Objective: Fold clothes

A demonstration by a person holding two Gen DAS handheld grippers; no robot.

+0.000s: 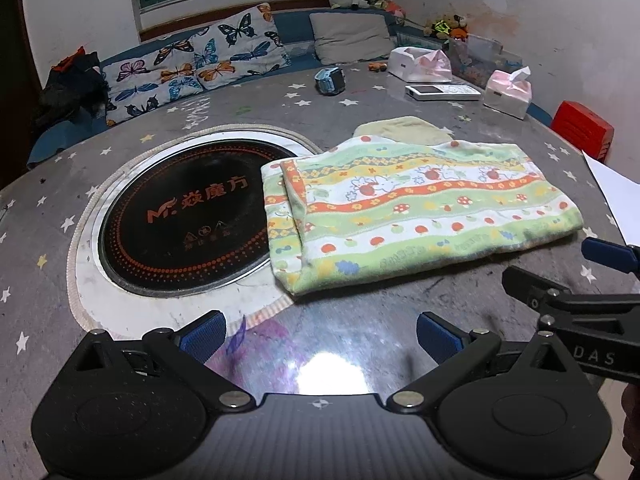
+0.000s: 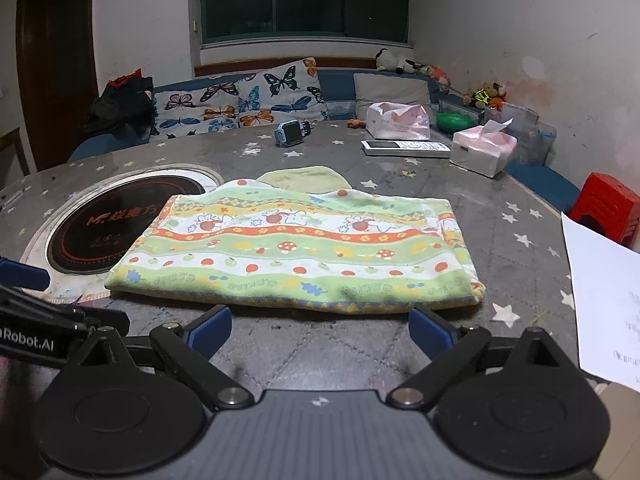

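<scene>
A folded cloth (image 1: 420,208) (image 2: 296,248) with green, orange and white bands of mushrooms and apples lies flat on the grey star-patterned table (image 1: 360,92) (image 2: 500,200). A pale yellow cloth (image 1: 404,128) (image 2: 304,178) peeks out behind it. My left gripper (image 1: 320,336) is open over bare table, near the cloth's front left corner, with nothing between its fingers. My right gripper (image 2: 322,330) is open just short of the cloth's front edge, also empty. Each gripper shows at the side of the other's view.
A round black induction hob (image 1: 180,220) (image 2: 120,216) is set into the table, and the cloth's left end overlaps it. A white paper sheet (image 2: 600,300) lies at the right edge. Farther back are a remote (image 2: 404,148), tissue packs (image 2: 480,152), a blue watch (image 2: 290,130) and a red stool (image 2: 604,204).
</scene>
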